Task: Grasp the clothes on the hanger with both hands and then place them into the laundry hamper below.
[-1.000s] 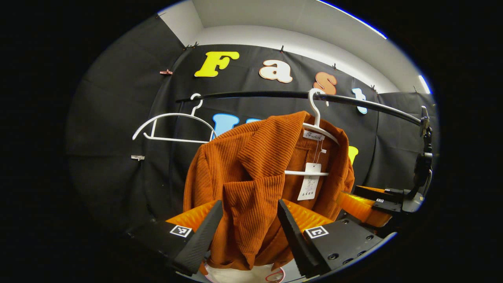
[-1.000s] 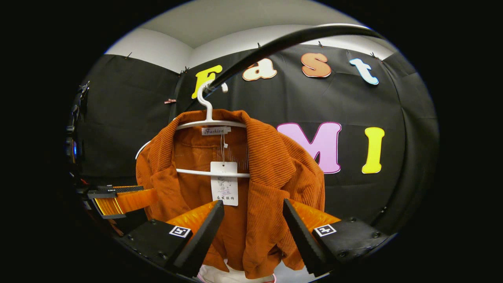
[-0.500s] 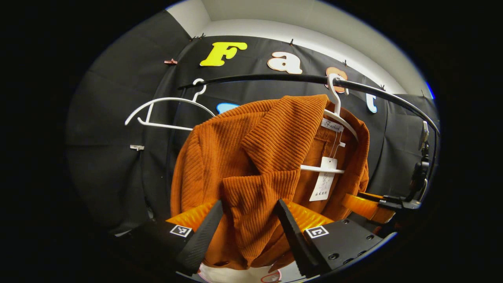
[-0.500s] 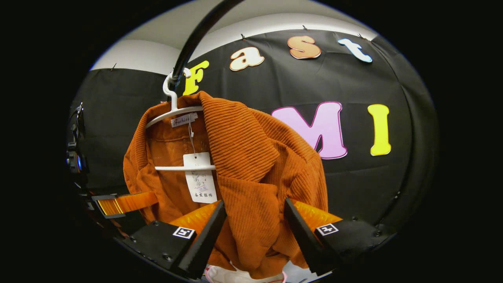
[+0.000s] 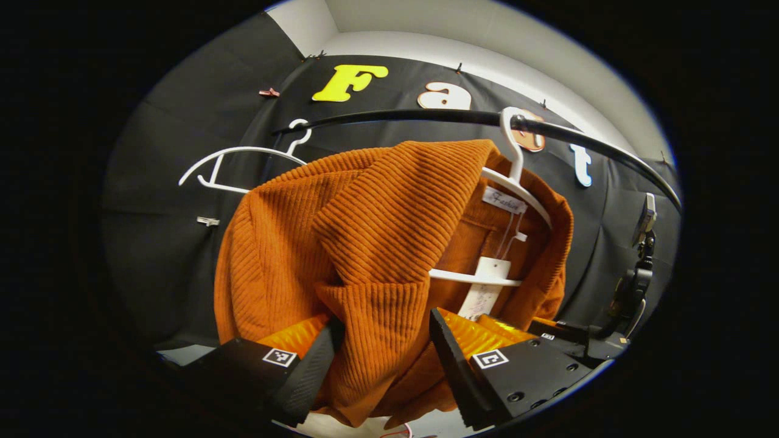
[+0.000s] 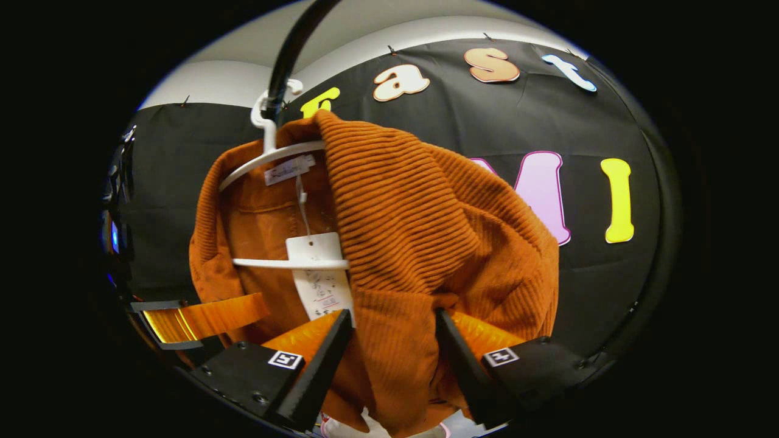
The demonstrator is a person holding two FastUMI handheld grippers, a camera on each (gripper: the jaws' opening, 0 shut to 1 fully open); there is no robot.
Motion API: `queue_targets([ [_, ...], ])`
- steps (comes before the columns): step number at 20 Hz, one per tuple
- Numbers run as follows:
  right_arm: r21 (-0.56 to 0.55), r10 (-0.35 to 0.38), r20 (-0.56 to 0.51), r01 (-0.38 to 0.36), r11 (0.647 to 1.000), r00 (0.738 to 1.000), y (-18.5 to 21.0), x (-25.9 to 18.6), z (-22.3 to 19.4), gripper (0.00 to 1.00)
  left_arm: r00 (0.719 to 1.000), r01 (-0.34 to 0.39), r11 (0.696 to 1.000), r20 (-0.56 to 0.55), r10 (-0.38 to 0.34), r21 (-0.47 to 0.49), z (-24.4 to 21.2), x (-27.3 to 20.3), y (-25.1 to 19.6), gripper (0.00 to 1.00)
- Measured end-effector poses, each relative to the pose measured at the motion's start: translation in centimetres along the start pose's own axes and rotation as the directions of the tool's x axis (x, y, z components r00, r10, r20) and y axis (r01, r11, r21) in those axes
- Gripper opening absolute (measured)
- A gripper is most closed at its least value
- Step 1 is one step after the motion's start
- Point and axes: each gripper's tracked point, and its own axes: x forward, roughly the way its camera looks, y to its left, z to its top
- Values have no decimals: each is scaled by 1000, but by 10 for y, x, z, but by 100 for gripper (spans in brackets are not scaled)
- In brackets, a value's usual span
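An orange corduroy jacket (image 5: 365, 231) hangs on a white hanger (image 5: 517, 182) hooked over a black rail (image 5: 426, 115). A paper tag (image 5: 484, 292) dangles inside its collar. My left gripper (image 5: 380, 359) is open, and the jacket's left front panel hangs down between its spread fingers. In the right gripper view the same jacket (image 6: 426, 231) hangs on its hanger (image 6: 274, 155). My right gripper (image 6: 389, 359) is open too, with the other front panel between its fingers. Each view also shows the other gripper at the jacket's far side.
A second, bare white hanger (image 5: 237, 164) hangs farther left on the rail. The rail's stand and clamp (image 5: 639, 274) rise at the right. A pale surface (image 5: 420, 426) shows just below the jacket's hem.
Both grippers have moved in toward the jacket. Its front panels now fill more of each view and hang deeper between the fingers, whose spacing is unchanged.
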Motion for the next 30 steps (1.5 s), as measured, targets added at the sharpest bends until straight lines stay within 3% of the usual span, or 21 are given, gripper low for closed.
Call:
queue_targets([
  [1, 22, -24, 4, 24, 999, 1000, -10, 2, 4, 71, 1000, -19, 1000, -5, 19, -10, 0, 1, 4, 87],
  [3, 49, -6, -24, 7, 999, 1000, -23, 7, 1, 35, 997, -77, 997, -14, 77, -30, 1, 4, 17, 52],
  [4, 47, -19, -17, 20, 999, 1000, -32, 6, 6, 23, 996, -90, 995, -14, 90, -43, 3, 4, 21, 35],
  [5, 51, 12, -11, -11, 999, 1000, -33, 5, 14, 10, 995, -96, 994, -20, 95, -52, 3, 5, 23, 18],
  [7, 62, 102, -42, -100, 993, 994, -28, 5, 16, 12, 993, -102, 994, -64, 99, -46, 5, -3, 25, 10],
  [11, 150, 298, -15, -293, 944, 954, -11, -38, 36, 13, 990, -129, 990, -50, 131, 48, 25, -42, 33, 9],
  [13, 161, 336, 15, -334, 929, 942, -17, -50, 54, 12, 992, -109, 993, -65, 111, 41, 37, -53, 34, 9],
  [16, 233, 411, 118, -428, 873, 904, -13, -65, 91, 12, 994, -97, 995, -43, 97, 10, 64, -67, 37, 9],
  [21, 335, 398, 308, -490, 804, 864, -34, -74, 160, 12, 995, -71, 996, 62, 74, -51, 120, -80, 39, 11],
  [22, 347, 373, 335, -481, 805, 866, -43, -73, 171, 17, 995, -56, 998, 85, 59, -35, 135, -83, 36, 9],
  [23, 346, 341, 358, -463, 816, 869, -53, -69, 181, 12, 991, -51, 999, 122, 49, 14, 146, -87, 34, 9],
  [24, 334, 311, 372, -439, 834, 875, -61, -66, 188, 7, 985, -67, 995, 163, 53, 79, 159, -90, 35, 9],
  [26, 309, 272, 384, -401, 862, 882, -73, -59, 198, 12, 974, -117, 977, 211, 78, 179, 180, -87, 42, 9],
  [30, 291, 243, 391, -370, 882, 888, -80, -45, 213, 12, 979, -121, 969, 189, 80, 214, 190, -61, 63, 8],
])
